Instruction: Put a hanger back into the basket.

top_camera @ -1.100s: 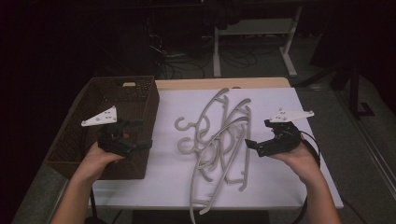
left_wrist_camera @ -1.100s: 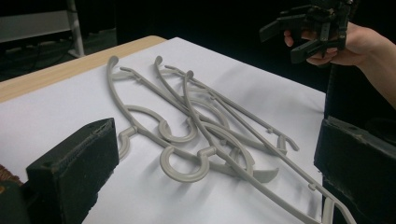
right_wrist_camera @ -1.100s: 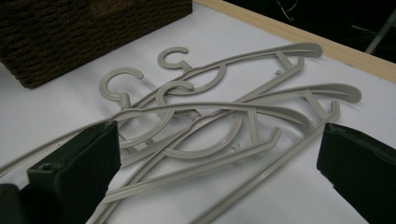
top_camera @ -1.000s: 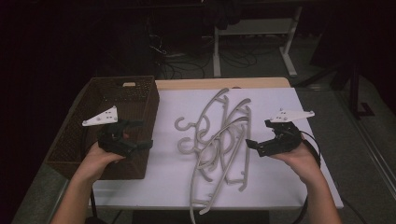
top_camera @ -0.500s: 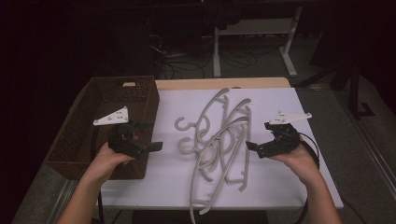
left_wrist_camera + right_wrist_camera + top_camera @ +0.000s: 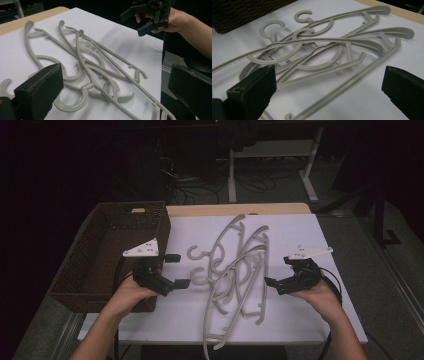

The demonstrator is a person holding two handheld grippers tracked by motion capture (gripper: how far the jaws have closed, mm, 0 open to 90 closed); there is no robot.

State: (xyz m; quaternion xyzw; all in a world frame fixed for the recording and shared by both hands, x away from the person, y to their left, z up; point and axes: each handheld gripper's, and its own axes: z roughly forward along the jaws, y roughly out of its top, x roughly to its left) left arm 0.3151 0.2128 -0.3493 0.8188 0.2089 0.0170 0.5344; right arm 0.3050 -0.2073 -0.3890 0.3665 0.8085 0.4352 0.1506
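A tangled pile of several grey plastic hangers lies on the white table top. My left gripper hovers just left of the pile beside the basket, jaws wide open and nothing between them. In the left gripper view the gripper looks across the hangers toward the other hand's gripper. My right gripper is open at the pile's right edge. In the right gripper view its jaws spread wide over the hangers, touching none.
A dark wicker basket stands at the table's left edge, close behind the left gripper; its corner appears in the right gripper view. A wooden strip borders the far side. Table legs and cables sit on the dark floor beyond.
My left gripper has moved right, from over the basket's near corner toward the hangers. The right gripper has stayed nearly still. The hangers have not moved.
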